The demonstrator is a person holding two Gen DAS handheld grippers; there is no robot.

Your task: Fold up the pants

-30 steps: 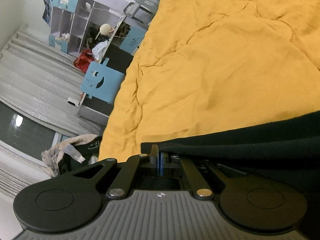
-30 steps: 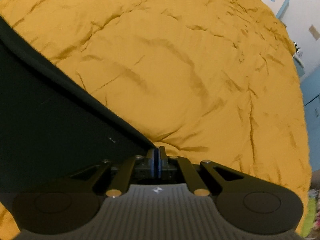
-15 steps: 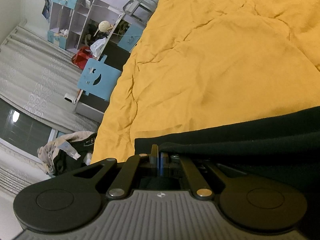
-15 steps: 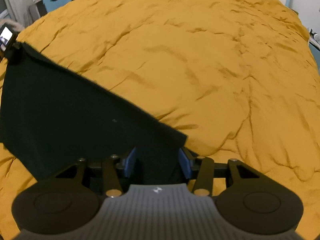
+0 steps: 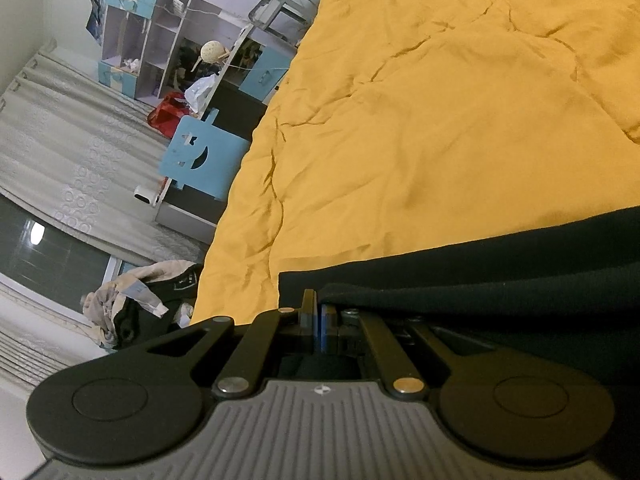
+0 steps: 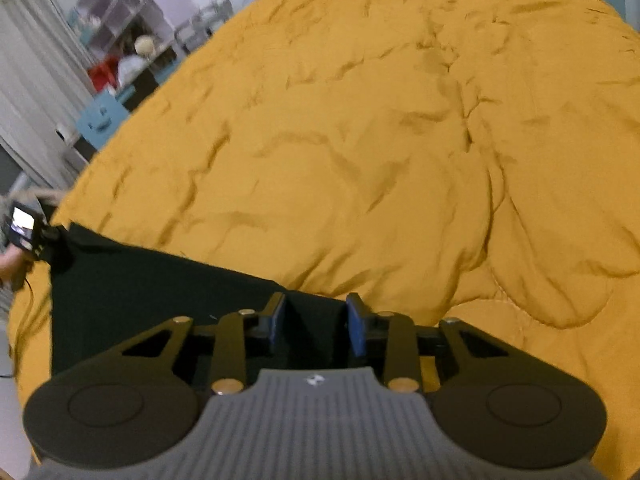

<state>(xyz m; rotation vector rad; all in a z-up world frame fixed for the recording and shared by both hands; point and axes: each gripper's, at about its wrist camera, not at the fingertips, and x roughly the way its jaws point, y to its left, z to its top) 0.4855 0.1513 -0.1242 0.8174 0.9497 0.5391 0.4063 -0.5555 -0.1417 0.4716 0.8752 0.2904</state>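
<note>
left tongs (image 5: 318, 312): clenched, blue pads pressed together on a corner of the black pants (image 5: 480, 276), low centre of the left wrist view.
right tongs (image 6: 316, 320): released, blue pads well apart, hovering over the near edge of the pants (image 6: 160, 292); no cloth between the pads that i can make out.
pants: dark sheet spread flat on the yellow quilt (image 6: 360, 140), lower left of the right wrist view; its far corner runs to the left edge of that frame, where the other tool with a small lit screen (image 6: 22, 226) holds it.
bed: quilt creased and rumpled, filling most of both frames.
room, left wrist view: blue chair with a face cut-out (image 5: 202, 160) left of centre beside the bed; shelving unit (image 5: 160, 44) upper left; heap of clothes (image 5: 140, 304) lower left; pale curtains (image 5: 60, 128) along the left.
right wrist view: blurred.
</note>
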